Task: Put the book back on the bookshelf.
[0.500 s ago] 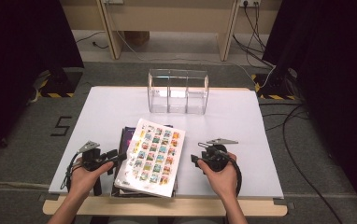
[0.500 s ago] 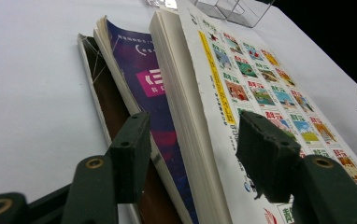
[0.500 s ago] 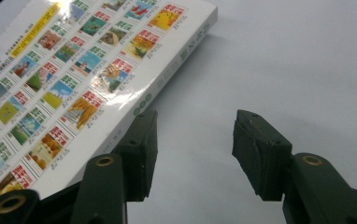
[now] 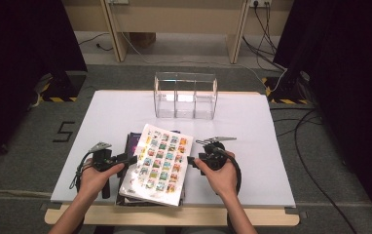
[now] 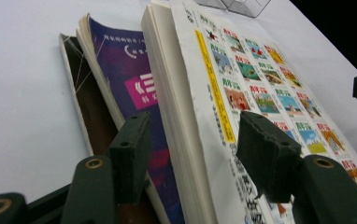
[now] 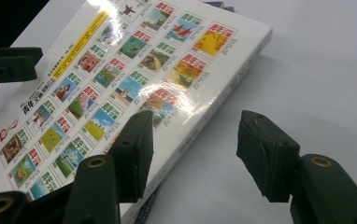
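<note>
High view is showing the white surface (image 4: 125, 112) carrying a clear three-bay organizer (image 4: 185, 95) near its far edge and a stack of books at the near edge. The top book (image 4: 158, 163), covered in small pictures, is lying flat, its long axis running from near edge toward far edge, leaning slightly right. The left claw (image 4: 129, 159) and right claw (image 4: 192, 161) are flanking it, both standing apart and gripping nothing. Lifting and filing are seemingly remaining undone.

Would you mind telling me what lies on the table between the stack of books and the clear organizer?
Nothing: in the high view, bare white table separates the top book from the clear three-compartment organizer.
</note>
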`<move>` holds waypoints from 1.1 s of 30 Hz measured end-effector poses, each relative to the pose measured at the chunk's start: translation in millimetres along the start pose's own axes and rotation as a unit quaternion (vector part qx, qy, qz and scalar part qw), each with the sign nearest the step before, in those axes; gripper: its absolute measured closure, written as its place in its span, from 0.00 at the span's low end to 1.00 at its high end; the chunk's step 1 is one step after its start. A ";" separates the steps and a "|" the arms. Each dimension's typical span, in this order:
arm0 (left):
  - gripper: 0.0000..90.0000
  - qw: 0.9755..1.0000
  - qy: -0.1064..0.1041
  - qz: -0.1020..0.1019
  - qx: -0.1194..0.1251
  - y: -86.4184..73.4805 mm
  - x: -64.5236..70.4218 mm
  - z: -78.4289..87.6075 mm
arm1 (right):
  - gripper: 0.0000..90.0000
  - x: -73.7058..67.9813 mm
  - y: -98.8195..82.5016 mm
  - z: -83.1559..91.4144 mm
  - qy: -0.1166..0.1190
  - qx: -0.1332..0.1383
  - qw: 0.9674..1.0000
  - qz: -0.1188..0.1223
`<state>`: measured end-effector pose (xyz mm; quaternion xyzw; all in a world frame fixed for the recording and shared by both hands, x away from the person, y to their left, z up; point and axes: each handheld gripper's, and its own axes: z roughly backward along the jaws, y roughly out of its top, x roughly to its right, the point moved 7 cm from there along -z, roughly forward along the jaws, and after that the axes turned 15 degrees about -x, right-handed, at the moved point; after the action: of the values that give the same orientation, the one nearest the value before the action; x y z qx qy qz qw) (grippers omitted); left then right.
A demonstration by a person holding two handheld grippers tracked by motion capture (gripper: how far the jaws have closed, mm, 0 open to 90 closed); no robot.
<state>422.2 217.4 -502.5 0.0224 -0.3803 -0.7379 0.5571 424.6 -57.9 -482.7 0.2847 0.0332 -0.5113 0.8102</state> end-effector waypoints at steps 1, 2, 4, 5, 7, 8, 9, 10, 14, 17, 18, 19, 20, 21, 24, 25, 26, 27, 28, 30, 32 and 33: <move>0.48 1.000 0.001 -0.003 0.000 3.8 1.2 -0.8 | 0.51 -3.3 2.2 -4.8 -0.002 -0.008 1.000 0.002; 0.48 1.000 0.001 -0.003 0.000 5.8 2.0 -1.5 | 0.51 -3.3 2.2 -4.8 -0.002 -0.008 1.000 0.002; 0.48 1.000 0.002 -0.005 -0.007 9.7 3.8 -4.9 | 0.51 -5.5 3.6 -8.6 0.005 -0.012 1.000 -0.004; 0.47 1.000 -0.001 -0.011 -0.019 11.8 6.7 -8.8 | 0.51 -7.2 4.6 -14.2 0.003 -0.018 1.000 -0.006; 0.47 1.000 -0.003 -0.014 -0.028 12.5 7.9 -11.2 | 0.51 -7.5 4.7 -16.0 0.001 -0.021 1.000 -0.007; 0.47 0.999 -0.001 -0.016 -0.034 13.1 8.0 -14.0 | 0.51 -7.3 4.5 -21.5 0.004 -0.030 0.999 -0.016; 0.47 0.999 0.000 -0.017 -0.038 13.7 7.5 -16.9 | 0.51 -7.3 4.5 -21.5 0.004 -0.030 0.999 -0.016; 0.47 0.999 0.005 -0.017 -0.043 14.1 6.4 -19.8 | 0.51 -6.9 4.6 -24.3 0.010 -0.033 0.999 -0.022; 0.49 0.998 0.001 -0.008 -0.060 11.1 7.0 -27.0 | 0.51 -7.6 5.2 -34.9 0.018 -0.046 0.998 -0.030; 0.50 0.998 0.003 -0.002 -0.062 10.9 6.5 -27.7 | 0.51 -5.8 5.6 -37.8 0.019 -0.051 0.998 -0.032; 0.50 0.998 0.003 0.002 -0.064 10.7 6.0 -27.6 | 0.50 -5.7 6.0 -38.5 0.021 -0.052 0.998 -0.037; 0.51 0.998 0.000 0.010 -0.065 10.3 5.7 -27.8 | 0.49 -5.2 6.9 -39.8 0.025 -0.050 0.998 -0.038; 0.51 0.998 -0.001 0.015 -0.065 10.0 5.3 -27.7 | 0.48 -4.8 7.7 -40.8 0.024 -0.051 0.998 -0.041; 0.51 0.998 -0.002 0.018 -0.063 9.9 5.2 -27.5 | 0.47 -5.0 8.4 -41.4 0.025 -0.051 0.997 -0.045; 0.58 0.997 -0.012 0.048 -0.067 7.6 4.8 -23.6 | 0.46 -4.8 9.5 -43.0 0.026 -0.051 0.997 -0.052; 0.60 0.996 -0.017 0.054 -0.067 6.6 5.3 -22.3 | 0.46 -4.7 9.9 -43.0 0.026 -0.054 0.997 -0.053; 0.61 0.996 -0.020 0.056 -0.069 5.0 6.2 -21.0 | 0.46 -4.5 10.3 -43.0 0.027 -0.054 0.997 -0.052; 0.62 0.996 -0.022 0.059 -0.070 3.5 7.3 -20.2 | 0.46 -4.0 10.6 -42.6 0.025 -0.056 0.997 -0.053; 0.62 0.995 -0.027 0.062 -0.074 1.2 9.1 -19.2 | 0.46 -3.3 11.0 -42.7 0.024 -0.055 0.997 -0.051; 0.62 0.995 -0.037 0.058 -0.077 -3.4 12.8 -17.3 | 0.46 -2.0 12.0 -42.5 0.021 -0.054 0.997 -0.055; 0.65 0.994 -0.052 0.055 -0.079 -7.9 17.3 -14.3 | 0.46 0.7 13.0 -42.2 0.018 -0.052 0.997 -0.052; 0.65 0.993 -0.065 0.058 -0.081 -11.8 19.4 -13.2 | 0.47 1.4 13.4 -41.8 0.018 -0.052 0.997 -0.060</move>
<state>411.4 195.1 -511.1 -0.0927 -0.3557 -0.7322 0.5733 446.6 -34.1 -512.4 0.2488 0.0909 -0.5512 0.7912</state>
